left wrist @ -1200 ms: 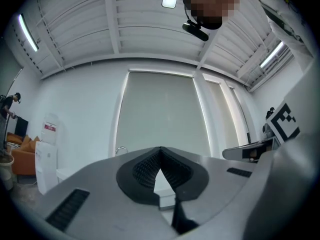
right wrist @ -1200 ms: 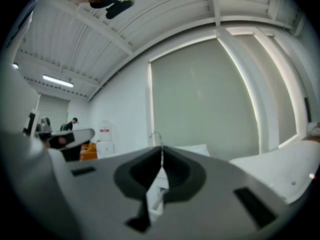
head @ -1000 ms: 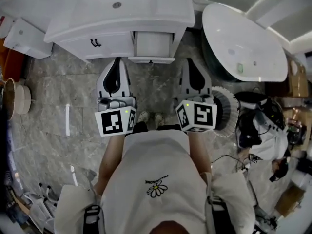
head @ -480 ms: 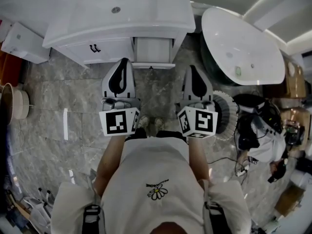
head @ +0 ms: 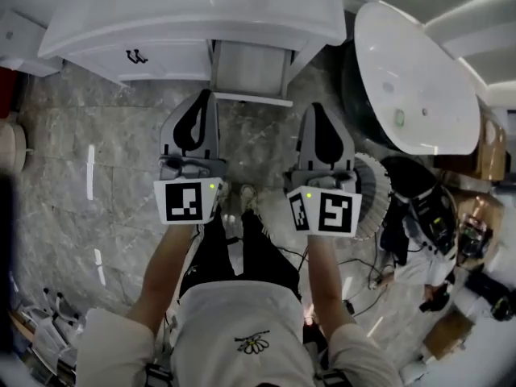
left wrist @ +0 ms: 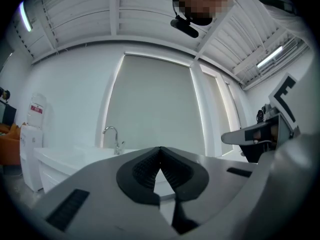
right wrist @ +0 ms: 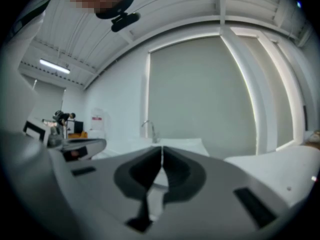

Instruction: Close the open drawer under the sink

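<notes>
Both sets of tongs point level at the vanity: the left tongs (head: pixel 202 97) are pinched fully together with nothing in them, and the right tongs (head: pixel 313 109) are closed tip to tip too, also empty. The open drawer (head: pixel 251 68) juts out of the white cabinet under the sink (head: pixel 193 10), its front edge near the two tips and between them. A white tub (head: pixel 411 71) stands off to the right on the grey marble floor (head: pixel 105 160).

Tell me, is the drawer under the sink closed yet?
Not yet. Nothing is done: the drawer sticks out from under the sink. In hand: the left gripper and right gripper, both shut and empty, point toward it, not touching. Left: push the drawer in.
</notes>
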A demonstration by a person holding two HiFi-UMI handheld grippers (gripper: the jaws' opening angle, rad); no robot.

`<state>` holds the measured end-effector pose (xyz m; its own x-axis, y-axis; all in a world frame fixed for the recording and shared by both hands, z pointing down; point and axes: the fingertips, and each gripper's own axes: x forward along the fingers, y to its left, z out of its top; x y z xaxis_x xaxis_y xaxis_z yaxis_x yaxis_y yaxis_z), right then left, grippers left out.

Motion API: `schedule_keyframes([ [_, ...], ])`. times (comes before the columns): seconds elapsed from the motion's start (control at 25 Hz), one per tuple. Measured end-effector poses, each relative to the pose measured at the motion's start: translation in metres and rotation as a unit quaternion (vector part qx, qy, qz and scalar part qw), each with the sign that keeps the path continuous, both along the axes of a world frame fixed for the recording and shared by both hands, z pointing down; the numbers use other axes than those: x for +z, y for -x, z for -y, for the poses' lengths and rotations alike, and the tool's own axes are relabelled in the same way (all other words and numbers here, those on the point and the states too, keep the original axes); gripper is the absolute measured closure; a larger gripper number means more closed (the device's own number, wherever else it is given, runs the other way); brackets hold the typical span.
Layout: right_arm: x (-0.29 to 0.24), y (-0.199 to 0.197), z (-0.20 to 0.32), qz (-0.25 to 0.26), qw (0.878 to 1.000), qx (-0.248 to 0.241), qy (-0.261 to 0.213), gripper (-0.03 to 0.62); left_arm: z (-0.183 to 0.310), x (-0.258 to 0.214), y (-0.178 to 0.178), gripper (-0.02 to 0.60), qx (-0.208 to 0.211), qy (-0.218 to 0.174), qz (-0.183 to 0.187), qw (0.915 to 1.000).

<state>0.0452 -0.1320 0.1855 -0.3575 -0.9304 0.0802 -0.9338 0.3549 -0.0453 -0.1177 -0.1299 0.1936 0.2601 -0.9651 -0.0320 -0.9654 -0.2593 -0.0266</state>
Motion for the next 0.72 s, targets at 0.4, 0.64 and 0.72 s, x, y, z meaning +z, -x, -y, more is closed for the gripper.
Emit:
schedule_keyframes([
  [0.4, 0.127, 0.006, 0.018, -0.036, 0.999, -0.028, -0.002, 0.565, 0.014, 0.136, -0.001, 0.560, -0.028, 0.002, -0.009, 0.9996],
  [0.64, 0.196, 0.012, 0.021, -0.021, 1.000, -0.012, 0.012, 0.565, 0.013, 0.213, -0.011, 0.560, -0.020, 0.035, -0.008, 0.9992],
  [0.72, 0.213, 0.017, 0.021, -0.023, 0.999, -0.015, 0.019, 0.565, 0.013, 0.232, -0.015, 0.560, -0.013, 0.045, 0.000, 0.9989],
])
